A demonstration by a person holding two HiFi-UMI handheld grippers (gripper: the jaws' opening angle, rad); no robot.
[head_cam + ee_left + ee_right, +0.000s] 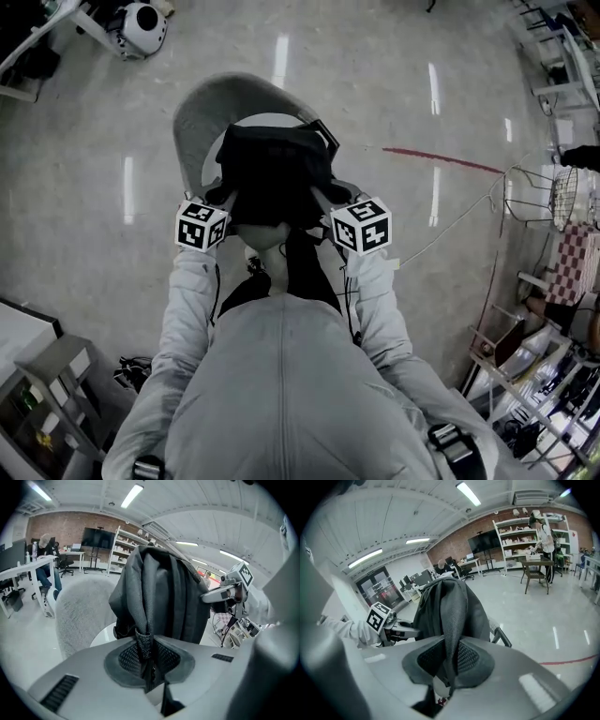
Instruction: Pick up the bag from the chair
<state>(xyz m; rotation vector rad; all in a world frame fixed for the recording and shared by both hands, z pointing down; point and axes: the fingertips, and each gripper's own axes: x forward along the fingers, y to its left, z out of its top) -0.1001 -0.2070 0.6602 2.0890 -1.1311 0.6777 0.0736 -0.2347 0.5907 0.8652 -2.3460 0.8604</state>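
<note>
2 grippers, the left gripper [149, 660] and the right gripper [446, 670], each clamp shut on a strap [143, 641] of the black bag [277, 169], seemingly sharing its weight as it hangs upright over the grey chair [200, 114].

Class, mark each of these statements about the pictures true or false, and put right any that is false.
1. The left gripper is shut on the bag. True.
2. The right gripper is open and holds nothing. False: it too is shut on the bag.
3. The chair under the bag is grey. True.
4. The bag is bright red. False: it is dark grey to black.
5. A red line runs across the floor. True.
</note>
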